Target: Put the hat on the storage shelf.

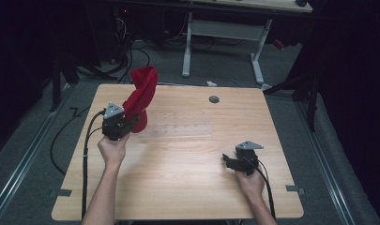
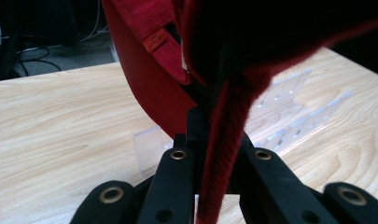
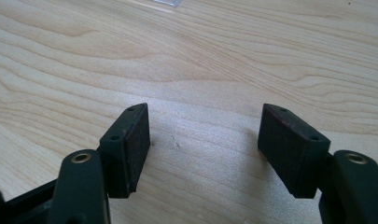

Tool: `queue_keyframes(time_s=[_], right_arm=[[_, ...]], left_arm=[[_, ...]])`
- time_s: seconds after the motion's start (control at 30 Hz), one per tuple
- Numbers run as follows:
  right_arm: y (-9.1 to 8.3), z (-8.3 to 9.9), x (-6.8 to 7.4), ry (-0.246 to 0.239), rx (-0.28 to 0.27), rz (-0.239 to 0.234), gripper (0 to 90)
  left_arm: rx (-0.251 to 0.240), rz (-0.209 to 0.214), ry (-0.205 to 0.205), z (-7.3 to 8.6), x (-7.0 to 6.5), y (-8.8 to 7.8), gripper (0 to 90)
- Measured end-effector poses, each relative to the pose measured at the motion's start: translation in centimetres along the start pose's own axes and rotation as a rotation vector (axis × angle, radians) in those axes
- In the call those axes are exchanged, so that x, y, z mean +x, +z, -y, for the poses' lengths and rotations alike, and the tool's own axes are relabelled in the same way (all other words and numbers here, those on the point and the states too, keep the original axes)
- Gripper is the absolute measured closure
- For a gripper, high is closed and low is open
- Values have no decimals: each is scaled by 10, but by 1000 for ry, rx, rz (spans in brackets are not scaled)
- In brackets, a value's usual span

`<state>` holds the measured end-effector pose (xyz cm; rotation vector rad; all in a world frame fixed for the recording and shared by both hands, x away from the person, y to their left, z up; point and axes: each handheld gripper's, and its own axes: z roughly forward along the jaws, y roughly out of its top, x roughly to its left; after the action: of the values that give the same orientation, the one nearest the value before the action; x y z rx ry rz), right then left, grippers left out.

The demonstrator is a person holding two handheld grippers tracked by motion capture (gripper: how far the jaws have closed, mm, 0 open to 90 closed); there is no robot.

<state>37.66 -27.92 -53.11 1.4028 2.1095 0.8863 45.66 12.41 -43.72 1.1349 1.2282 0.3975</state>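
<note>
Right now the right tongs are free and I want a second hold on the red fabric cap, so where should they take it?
Probably the free upper edge of the red fabric cap, approached from the right across the wooden table. The left tongs already pinch its lower edge, so the cap stands up with its top unsupported. The right tongs are open with nothing between them.

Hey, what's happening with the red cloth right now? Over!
Left hand-held gripper shut on red cloth, lifted off table. Right hand-held gripper open, nothing between jaws. Nothing in the way.

Dim lab, wooden table (image 1: 187, 187), floor cables (image 1: 131, 56), second desk frame (image 1: 223, 30) behind
</note>
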Motion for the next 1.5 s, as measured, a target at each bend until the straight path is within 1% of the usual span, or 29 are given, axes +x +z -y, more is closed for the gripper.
queue_keyframes(time_s=[0.27,0.37,0.6,0.63,0.67,0.7,0.8,0.9,0.93,0.97,1.07,1.1,1.13,1.17,1.2,1.23,1.27,1.3,1.33,1.37,1.4,1.5], right_arm=[[0,0,0,0,0,0,345],[0,0,0,0,0,0,345],[0,0,0,-1,0,0,344],[0,0,0,-2,0,0,344],[0,0,0,-2,0,0,344],[0,0,0,-2,0,0,344],[0,0,0,-1,0,0,344],[0,0,0,0,0,-1,343],[0,0,0,-1,0,0,343],[0,0,0,-1,-1,0,343],[0,0,0,-1,-1,0,343],[0,0,0,-1,-1,0,343],[0,0,0,-1,0,0,343],[0,0,0,-1,0,0,343],[0,0,0,-1,0,0,343],[0,0,0,-1,0,0,343],[0,0,0,-1,-1,0,343],[0,0,0,-1,0,-1,343],[0,0,0,-2,0,0,342],[0,0,0,-2,0,0,342],[0,0,0,-2,0,0,342],[0,0,0,-2,0,-1,342]], left_arm=[[-4,-13,-2,4,1,5,852],[-8,-17,-9,8,4,6,852],[6,-28,-24,18,10,8,851],[1,-26,-29,19,11,7,851],[-5,-23,-48,19,12,6,850],[-5,-23,-51,19,13,6,849],[-1,-25,-57,21,14,3,844],[1,-28,-46,23,14,2,843],[4,-26,-57,24,14,1,837],[4,-26,-64,24,14,1,828],[10,-29,-65,25,14,-1,784],[12,-33,-62,25,14,-1,784],[16,-43,-50,27,14,-3,733],[16,-43,-50,27,14,-3,719],[22,-49,-41,27,14,-5,700],[22,-49,-41,27,14,-5,678],[22,-51,-39,27,15,-6,678],[21,-52,-41,27,15,-7,651],[17,-55,-47,27,15,-9,598],[17,-55,-47,27,15,-9,574],[20,-57,-49,26,15,-9,574],[20,-60,-45,26,14,-11,483]])
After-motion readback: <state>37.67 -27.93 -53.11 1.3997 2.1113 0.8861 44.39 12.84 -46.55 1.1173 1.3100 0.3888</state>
